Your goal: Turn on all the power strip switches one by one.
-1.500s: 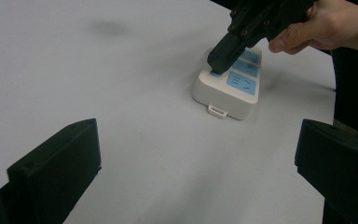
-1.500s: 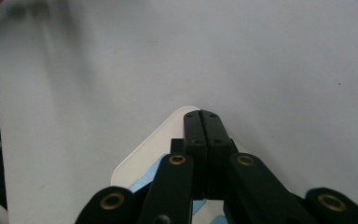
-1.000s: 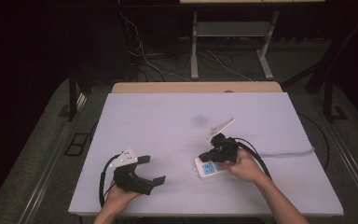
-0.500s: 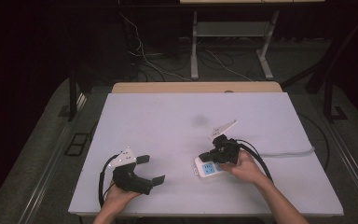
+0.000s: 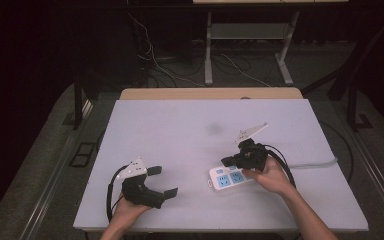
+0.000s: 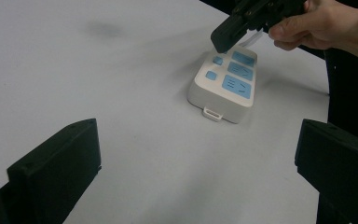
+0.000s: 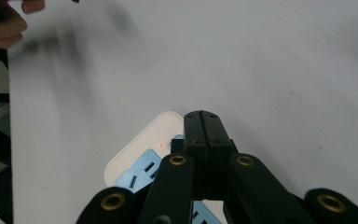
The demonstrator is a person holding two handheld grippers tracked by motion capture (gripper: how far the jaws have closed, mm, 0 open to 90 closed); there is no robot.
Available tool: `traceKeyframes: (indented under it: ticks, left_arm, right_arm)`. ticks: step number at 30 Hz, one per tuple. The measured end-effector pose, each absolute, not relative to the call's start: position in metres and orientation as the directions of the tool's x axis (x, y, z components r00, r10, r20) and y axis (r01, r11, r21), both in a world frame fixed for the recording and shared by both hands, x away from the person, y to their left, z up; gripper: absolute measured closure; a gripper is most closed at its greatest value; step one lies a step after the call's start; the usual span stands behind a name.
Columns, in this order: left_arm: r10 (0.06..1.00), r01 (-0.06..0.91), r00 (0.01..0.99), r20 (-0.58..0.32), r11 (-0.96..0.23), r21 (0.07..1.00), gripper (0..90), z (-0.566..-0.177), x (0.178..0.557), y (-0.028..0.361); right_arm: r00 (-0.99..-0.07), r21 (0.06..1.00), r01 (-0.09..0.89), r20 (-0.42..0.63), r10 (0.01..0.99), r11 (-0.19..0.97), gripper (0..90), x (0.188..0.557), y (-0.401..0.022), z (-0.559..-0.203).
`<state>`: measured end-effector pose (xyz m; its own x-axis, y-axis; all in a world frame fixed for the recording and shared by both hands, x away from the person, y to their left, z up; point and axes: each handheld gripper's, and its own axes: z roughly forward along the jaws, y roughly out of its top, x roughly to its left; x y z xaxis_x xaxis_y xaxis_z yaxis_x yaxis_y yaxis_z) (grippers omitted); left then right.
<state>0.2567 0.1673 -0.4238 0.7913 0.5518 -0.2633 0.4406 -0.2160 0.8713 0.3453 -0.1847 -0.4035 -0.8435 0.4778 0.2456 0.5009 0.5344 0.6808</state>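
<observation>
A: Start with the high view. Where does everything sit against the power strip [image 5: 226,177]?

B: The power strip, white with blue sockets, lies flat on the white table [image 5: 190,130], toward the person's side of it. The right gripper [image 5: 228,162] hangs right over the strip's far end, jaw tips pressed together and gripping nothing, the right hand [image 5: 270,176] behind it. A pale cable [image 5: 314,163] runs from the strip toward the table's right edge. The left gripper [image 5: 163,181] rests well to the left of the strip, jaws spread apart, with nothing between them.

A: And the left gripper view?

B: Its two black jaws stand wide at the lower corners, released, bare table between them. The power strip [image 6: 225,85] lies ahead of them, apart from both. The right gripper [image 6: 220,41] shows above the strip's far end by the small blue buttons; whether the tip touches the strip cannot be told.

A: The right gripper view?

B: The right gripper [image 7: 202,116] has its jaws clenched flat against each other, clamping nothing. The power strip [image 7: 135,161] sits directly under them, its rounded white corner and blue sockets showing to the left of the jaws. A tiny red dot glows on the strip just beside the jaws.
</observation>
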Motion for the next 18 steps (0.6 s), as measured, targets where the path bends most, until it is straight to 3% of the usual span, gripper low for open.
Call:
traceKeyframes:
  ticks: [18]
  left_arm:
    - [0.535, 0.419, 0.806, -0.254, -0.211, 0.883, 0.0, -0.422, 0.254, 0.162]
  right_arm:
    - [-0.839, 0.655, 0.505, 0.220, 0.497, 0.562, 90.0, 0.346, -0.208, -0.379]
